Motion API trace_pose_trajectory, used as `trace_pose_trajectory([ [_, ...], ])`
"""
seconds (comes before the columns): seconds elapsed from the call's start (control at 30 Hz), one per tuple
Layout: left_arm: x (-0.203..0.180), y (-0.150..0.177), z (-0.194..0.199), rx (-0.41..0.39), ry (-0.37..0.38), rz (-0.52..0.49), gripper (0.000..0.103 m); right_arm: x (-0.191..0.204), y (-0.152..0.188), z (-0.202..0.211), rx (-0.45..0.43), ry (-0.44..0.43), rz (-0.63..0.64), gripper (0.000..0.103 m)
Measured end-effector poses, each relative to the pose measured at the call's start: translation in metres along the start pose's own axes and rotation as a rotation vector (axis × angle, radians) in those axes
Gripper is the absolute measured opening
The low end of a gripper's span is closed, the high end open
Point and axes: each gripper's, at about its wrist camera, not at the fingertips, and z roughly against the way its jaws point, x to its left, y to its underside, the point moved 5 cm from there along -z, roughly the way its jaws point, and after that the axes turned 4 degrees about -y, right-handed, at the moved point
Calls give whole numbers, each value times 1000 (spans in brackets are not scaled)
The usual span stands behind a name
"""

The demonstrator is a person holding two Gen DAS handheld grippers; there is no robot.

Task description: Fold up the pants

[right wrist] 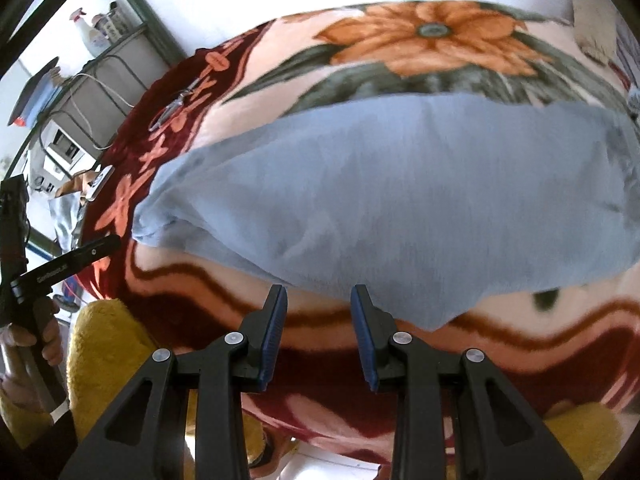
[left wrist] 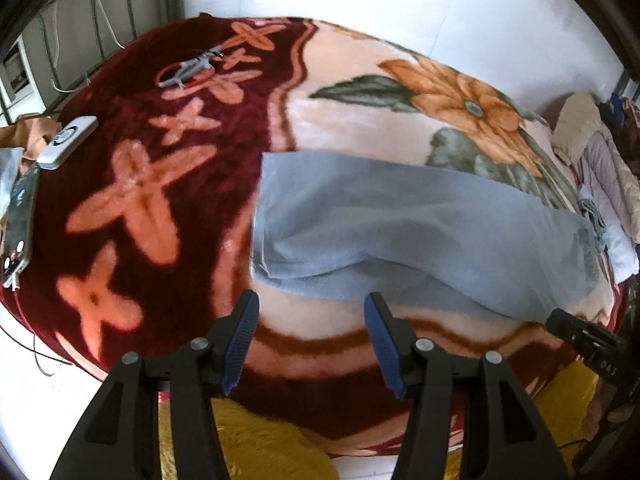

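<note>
A pair of light blue pants (left wrist: 420, 232), soft and faintly napped, is spread flat across a bed covered by a plush blanket (left wrist: 168, 208) printed with orange flowers, grey-green leaves and salmon cross shapes on a dark red border. In the left wrist view a straight cut hem is seen toward the left of the cloth, while the wider part runs off to the right; in the right wrist view the same cloth fills the middle as a broad, slightly rumpled sheet whose near edge dips to a rounded point. The left gripper (left wrist: 312, 300) is held just short of the near edge of the pants, its ribbed blue fingers (left wrist: 244, 332) parted with nothing between them. The right gripper (right wrist: 319, 292) is likewise held at the near edge, its fingers set apart by a narrower gap and empty. A flat silver device (left wrist: 68, 140) with a round dial lies at the blanket's left edge. Shaggy yellow fabric (right wrist: 104, 344) is seen below the bed edge.
</note>
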Motion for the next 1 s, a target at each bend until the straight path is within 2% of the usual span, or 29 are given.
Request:
trace_pose_trajectory([
  [0.07, -13, 0, -2, -7, 26, -48, 58, -1, 4, -6, 12, -8, -2, 34],
  [0.13, -24, 0, -7, -1, 18, -81, 58, 0, 4, -12, 5, 4, 9, 34],
  [0.3, -37, -6, -37, 59, 3, -93, 58, -3, 1, -13, -51, 25, 15, 34],
  [0.33, -35, -6, -45, 77, -45, -98, 57, -5, 0, -10, -64, 29, 14, 34],
  [0.43, -25, -2, -65, 133, -252, -165, 57, -13, -2, 1, -95, 32, 1, 34],
  [0.47, -20, 1, -70, 150, -286, -174, 57, -17, -3, 4, -106, 33, -12, 34],
  [0.6, -9, 7, -69, 154, -280, -128, 57, -29, 0, 14, -127, 25, -71, 34],
  [0.73, -8, 10, -58, 133, -278, -108, 57, -36, 9, 27, -153, 72, -73, 35],
  [0.9, -18, 9, -35, 78, -198, -72, 57, -39, 16, 22, -133, 113, -81, 39],
  [1.0, -24, 6, -24, 32, -164, -71, 57, -29, 18, 13, -110, 127, -41, 39],
])
